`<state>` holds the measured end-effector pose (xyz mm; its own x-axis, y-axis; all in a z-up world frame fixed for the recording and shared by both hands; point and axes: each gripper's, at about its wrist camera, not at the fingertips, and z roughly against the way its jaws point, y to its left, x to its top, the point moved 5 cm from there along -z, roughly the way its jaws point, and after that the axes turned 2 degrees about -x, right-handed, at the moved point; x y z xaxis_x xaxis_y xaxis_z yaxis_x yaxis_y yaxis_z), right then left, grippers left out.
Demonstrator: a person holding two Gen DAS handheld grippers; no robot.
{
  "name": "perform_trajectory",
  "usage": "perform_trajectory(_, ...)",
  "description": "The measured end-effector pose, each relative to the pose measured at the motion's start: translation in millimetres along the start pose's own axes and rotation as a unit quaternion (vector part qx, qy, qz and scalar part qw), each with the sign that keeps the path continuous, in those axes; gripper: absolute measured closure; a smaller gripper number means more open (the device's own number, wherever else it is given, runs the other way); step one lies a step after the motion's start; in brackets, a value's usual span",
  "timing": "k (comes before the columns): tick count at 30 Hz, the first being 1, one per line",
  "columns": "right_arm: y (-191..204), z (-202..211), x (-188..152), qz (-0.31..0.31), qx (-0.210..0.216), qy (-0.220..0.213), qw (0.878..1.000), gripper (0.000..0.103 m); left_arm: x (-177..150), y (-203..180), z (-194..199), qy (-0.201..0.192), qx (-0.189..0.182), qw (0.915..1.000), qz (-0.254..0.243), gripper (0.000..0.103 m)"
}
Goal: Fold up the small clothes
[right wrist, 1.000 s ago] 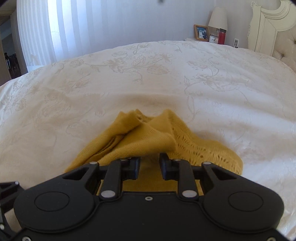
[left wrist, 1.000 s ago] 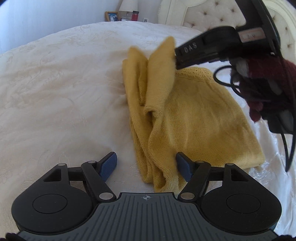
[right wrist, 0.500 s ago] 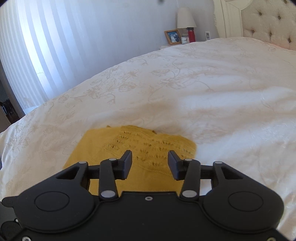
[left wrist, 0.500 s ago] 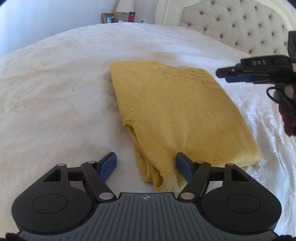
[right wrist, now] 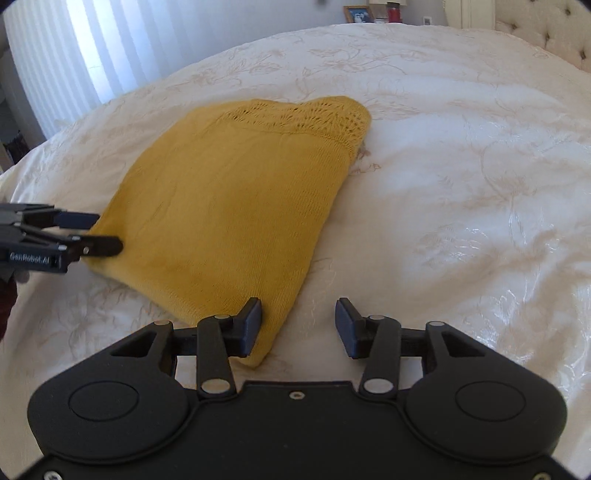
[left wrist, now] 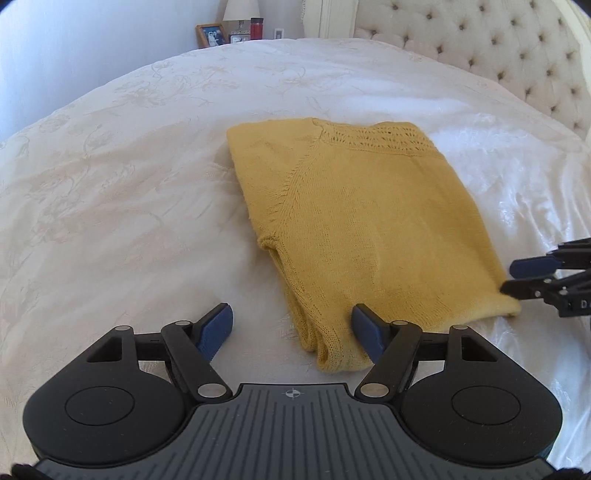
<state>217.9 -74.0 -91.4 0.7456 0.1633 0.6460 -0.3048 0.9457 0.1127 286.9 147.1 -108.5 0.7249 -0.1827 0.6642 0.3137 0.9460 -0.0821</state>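
A mustard-yellow knit sweater (left wrist: 362, 221) lies folded flat on the white bedspread (left wrist: 110, 184); it also shows in the right wrist view (right wrist: 229, 206). My left gripper (left wrist: 291, 332) is open, its jaws either side of the sweater's near left corner, low over the bed. My right gripper (right wrist: 298, 326) is open at the sweater's near right corner, holding nothing. The right gripper shows at the right edge of the left wrist view (left wrist: 524, 277), and the left gripper shows at the left edge of the right wrist view (right wrist: 88, 232).
A tufted cream headboard (left wrist: 498, 55) stands at the far right. A nightstand with a photo frame (left wrist: 210, 35), a lamp (left wrist: 240, 7) and a red jar (left wrist: 255, 27) is beyond the bed. White curtains (right wrist: 92, 44) hang at the left.
My right gripper laid the raised sleeve over the sweater, let go and opened, then drew back to the near right corner. The sweater now lies flat. My left gripper stayed open in place.
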Motion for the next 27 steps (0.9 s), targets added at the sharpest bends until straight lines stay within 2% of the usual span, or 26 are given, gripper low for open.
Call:
perform_trajectory(2,-4,7,3,-0.001,0.001,0.001,1.000,0.049,3,7,2,-0.001,-0.015,0.9994,0.031,0.033)
perform_trajectory(4,-10,16,10,-0.013,0.010,-0.029,0.999,0.048,7,13,7,-0.016,-0.047,0.9959,0.076,0.033)
perform_trajectory(7,-27,25,25,-0.063,0.036,-0.074,0.995,0.038,10,15,6,-0.029,-0.078,0.9887,0.125,0.023)
perform_trajectory(9,-38,21,36,-0.104,0.059,-0.085,0.989,0.034,10,12,-3,-0.014,-0.095,0.9855,0.139,0.022)
perform_trajectory(11,-47,11,47,-0.142,0.080,-0.088,0.983,0.034,8,8,-14,-0.002,-0.111,0.9829,0.148,0.022)
perform_trajectory(16,-60,-21,60,-0.203,0.126,-0.080,0.968,0.034,15,-3,-32,0.000,-0.148,0.9774,0.151,0.021)
perform_trajectory(23,-56,-67,68,-0.219,0.156,-0.058,0.961,0.032,31,-10,-58,0.007,-0.192,0.9681,0.161,0.021)
perform_trajectory(27,-55,-80,78,-0.243,0.183,-0.071,0.950,0.032,36,-16,-68,0.011,-0.202,0.9671,0.154,0.021)
